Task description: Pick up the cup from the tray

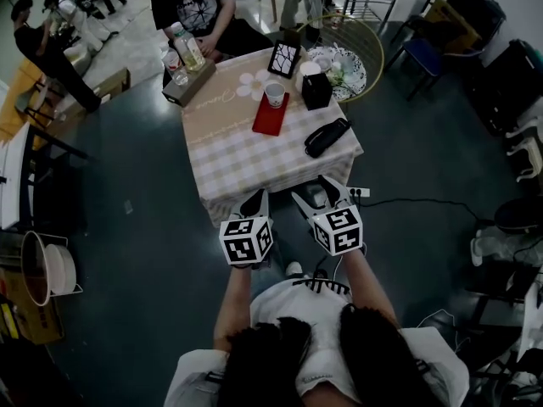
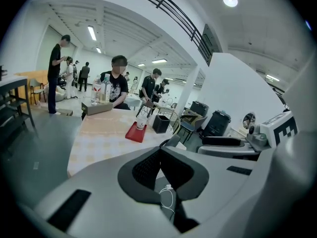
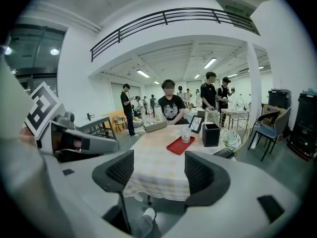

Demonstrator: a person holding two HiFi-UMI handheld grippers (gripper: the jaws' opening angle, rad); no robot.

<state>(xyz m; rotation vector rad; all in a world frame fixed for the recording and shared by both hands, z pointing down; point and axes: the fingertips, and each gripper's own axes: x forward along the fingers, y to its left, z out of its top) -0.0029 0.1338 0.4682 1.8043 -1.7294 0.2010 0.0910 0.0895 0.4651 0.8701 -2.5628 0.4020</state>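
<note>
A white paper cup point(image 1: 274, 93) stands upright on the far end of a red tray point(image 1: 270, 115), past the middle of the checked table point(image 1: 246, 155). Both grippers hover off the table's near edge, well short of the tray. My left gripper point(image 1: 256, 200) is shut with nothing in it; its pads meet point(image 2: 162, 152), and the cup point(image 2: 141, 122) and tray point(image 2: 135, 132) show far ahead of it. My right gripper point(image 1: 317, 195) is open and empty. Between its spread jaws point(image 3: 158, 170) I see the tablecloth, with the cup point(image 3: 186, 134) and tray point(image 3: 179, 145) beyond.
On the table are a black box point(image 1: 316, 91), a picture frame point(image 1: 283, 58), a black pouch point(image 1: 327, 136) and a tissue box point(image 1: 188, 83) with bottles point(image 1: 188, 49). A person point(image 1: 199, 7) sits at the far side. A round wire chair point(image 1: 361, 53) stands at the far right corner.
</note>
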